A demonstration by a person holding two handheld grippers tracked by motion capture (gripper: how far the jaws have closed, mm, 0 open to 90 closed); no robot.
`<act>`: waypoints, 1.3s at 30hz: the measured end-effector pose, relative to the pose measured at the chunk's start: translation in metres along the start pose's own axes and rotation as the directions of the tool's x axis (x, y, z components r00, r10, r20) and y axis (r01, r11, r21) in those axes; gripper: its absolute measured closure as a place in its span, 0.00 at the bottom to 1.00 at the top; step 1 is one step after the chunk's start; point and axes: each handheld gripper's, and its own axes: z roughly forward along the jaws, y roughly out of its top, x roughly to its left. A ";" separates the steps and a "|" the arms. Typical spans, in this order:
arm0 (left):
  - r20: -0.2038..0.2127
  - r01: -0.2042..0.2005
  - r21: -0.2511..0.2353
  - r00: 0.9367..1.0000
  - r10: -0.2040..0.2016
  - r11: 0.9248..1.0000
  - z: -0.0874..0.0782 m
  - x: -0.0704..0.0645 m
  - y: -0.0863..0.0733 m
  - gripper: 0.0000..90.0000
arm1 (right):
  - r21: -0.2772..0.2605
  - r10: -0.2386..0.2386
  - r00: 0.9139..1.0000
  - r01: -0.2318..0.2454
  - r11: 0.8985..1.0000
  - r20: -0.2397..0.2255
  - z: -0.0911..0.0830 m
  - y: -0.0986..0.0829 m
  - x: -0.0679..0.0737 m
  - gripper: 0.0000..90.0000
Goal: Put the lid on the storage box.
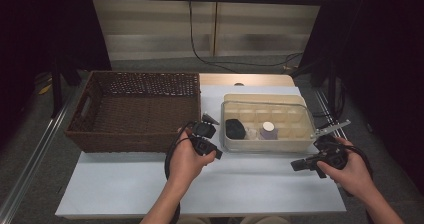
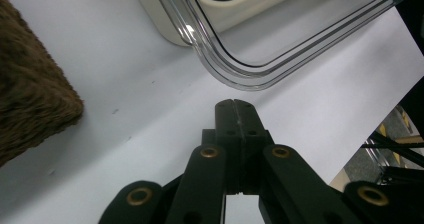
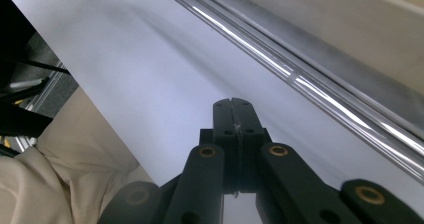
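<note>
On the white tabletop (image 1: 150, 184) there's a brown wicker basket (image 1: 135, 111) at the left and a clear plastic bin (image 1: 267, 124) at the right, with a cream compartment tray (image 1: 260, 100) sitting inside it. Down in the tray's near row you can see a black lump (image 1: 235, 129) at the left end, then a small clear cup (image 1: 251, 133), then a little jar with a white lid (image 1: 268, 130). Can't really tell what the black thing is, too dark.

Left claw (image 1: 210, 119) is held in the person's left hand (image 1: 186, 161), right in the gap between the basket and the bin, near the bin's near-left corner. Its own camera shows both jaws pressed flat together with nothing between them, tip (image 2: 234, 106) hovering just short of the bin's rounded corner (image 2: 235, 74), basket edge (image 2: 30, 114) off to the side.

Right claw (image 1: 296, 165) is in the right hand (image 1: 350, 171) at the near-right side of the bin, pointing left along the bin's near wall. Same deal there: jaws fully closed on nothing (image 3: 233, 106), with the bin's clear rim (image 3: 300, 79) running past just beside it. Some beige cloth (image 3: 60, 174) shows past the tabletop's edge in that view.

Neither claw touches anything in the tray.
</note>
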 end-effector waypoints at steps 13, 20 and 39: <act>0.016 0.005 -0.025 1.000 -0.005 1.000 0.016 0.000 0.009 1.00 | -0.012 0.004 0.999 -0.003 1.000 0.040 0.016 0.012 -0.010 1.00; 0.012 0.014 -0.048 1.000 -0.013 0.999 0.018 0.003 0.014 1.00 | -0.017 0.027 0.998 -0.026 1.000 0.065 0.019 0.017 -0.021 1.00; 0.002 0.032 -0.088 1.000 -0.031 0.996 0.018 0.008 0.026 1.00 | -0.047 0.089 0.989 -0.084 0.995 0.116 0.010 0.028 -0.047 1.00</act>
